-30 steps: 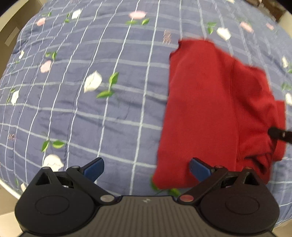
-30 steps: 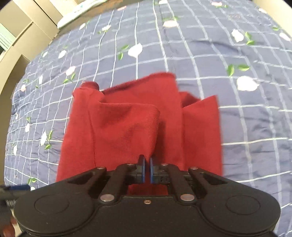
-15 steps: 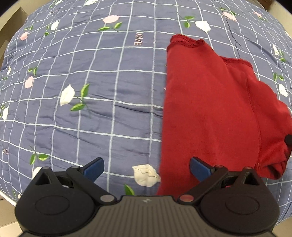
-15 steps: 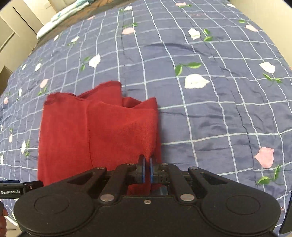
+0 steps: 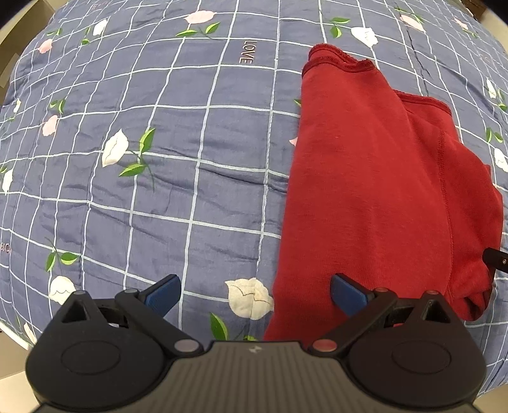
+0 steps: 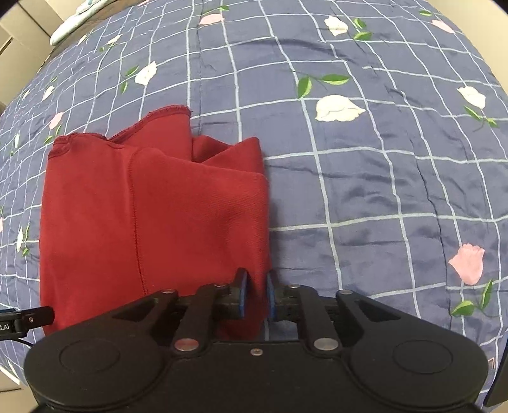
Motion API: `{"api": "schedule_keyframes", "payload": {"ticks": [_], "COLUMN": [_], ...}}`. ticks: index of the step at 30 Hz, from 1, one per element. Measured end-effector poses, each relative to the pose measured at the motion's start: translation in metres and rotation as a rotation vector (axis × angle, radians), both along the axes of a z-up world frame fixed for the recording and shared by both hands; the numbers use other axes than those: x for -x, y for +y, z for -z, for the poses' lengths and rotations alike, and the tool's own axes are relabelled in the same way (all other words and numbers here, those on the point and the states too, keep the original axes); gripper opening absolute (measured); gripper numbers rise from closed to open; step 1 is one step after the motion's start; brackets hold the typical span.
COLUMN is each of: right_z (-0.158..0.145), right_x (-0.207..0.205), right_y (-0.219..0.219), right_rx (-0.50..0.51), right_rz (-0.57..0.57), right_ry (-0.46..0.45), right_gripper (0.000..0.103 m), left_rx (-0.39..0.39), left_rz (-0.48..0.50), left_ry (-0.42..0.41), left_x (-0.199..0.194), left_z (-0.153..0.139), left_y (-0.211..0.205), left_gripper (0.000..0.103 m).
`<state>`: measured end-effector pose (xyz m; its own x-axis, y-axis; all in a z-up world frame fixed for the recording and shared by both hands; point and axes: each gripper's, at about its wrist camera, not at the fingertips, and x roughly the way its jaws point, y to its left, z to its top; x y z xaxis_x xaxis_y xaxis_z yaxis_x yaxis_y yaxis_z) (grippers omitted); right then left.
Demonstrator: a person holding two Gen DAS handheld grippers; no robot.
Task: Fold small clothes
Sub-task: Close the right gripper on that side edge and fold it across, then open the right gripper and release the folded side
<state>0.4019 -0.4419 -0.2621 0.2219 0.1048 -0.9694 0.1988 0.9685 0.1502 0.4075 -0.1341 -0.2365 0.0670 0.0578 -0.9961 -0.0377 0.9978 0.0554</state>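
A red garment (image 5: 365,178) lies folded lengthwise on the blue checked bedspread (image 5: 165,203), its hemmed end pointing away. My left gripper (image 5: 255,290) hovers open above the garment's near left edge, its right finger over the cloth and its left finger over the bedspread. In the right wrist view the red garment (image 6: 158,216) lies to the left and ahead. My right gripper (image 6: 255,292) is at its near right corner. The jaws stand only slightly apart, with a fold of the cloth still between them and a thin gap beside the right pad. The right gripper's tip (image 5: 495,263) shows at the garment's right edge.
The flowered bedspread (image 6: 381,190) spreads wide to the right of the garment and to its left. The bed's edge runs just below the left gripper. Beige furniture (image 6: 19,41) and a pale bundle (image 6: 73,19) lie beyond the bed's far left corner.
The right gripper carried the held flap across and down onto the garment, and its jaws have now parted a little. The left gripper moved closer over the garment's left edge, staying open.
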Motion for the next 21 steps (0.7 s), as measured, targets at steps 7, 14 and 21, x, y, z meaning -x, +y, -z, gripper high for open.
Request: {"api": "schedule_keyframes", "payload": {"ticks": [7,14,21], "right_z": [0.004,0.01,0.02], "right_x": [0.006,0.018,0.028], "right_y": [-0.009,-0.005,-0.003], "right_rx": [-0.024,-0.036,0.02], "right_rz": [0.048,0.049,0.056], "right_ry": [0.021,0.053,0.103], "right_gripper": [0.058,0.086,0.098], "left_rx": [-0.008,-0.013,-0.014], "left_rz": [-0.003,0.0,0.003], "left_ry": [0.005,0.01,0.014], "left_x": [-0.001,-0.002,-0.001], "left_z": [0.002,0.003,0.004], "left_y": [0.0,0.0,0.001], "left_gripper": [0.102,0.102,0.102]}}
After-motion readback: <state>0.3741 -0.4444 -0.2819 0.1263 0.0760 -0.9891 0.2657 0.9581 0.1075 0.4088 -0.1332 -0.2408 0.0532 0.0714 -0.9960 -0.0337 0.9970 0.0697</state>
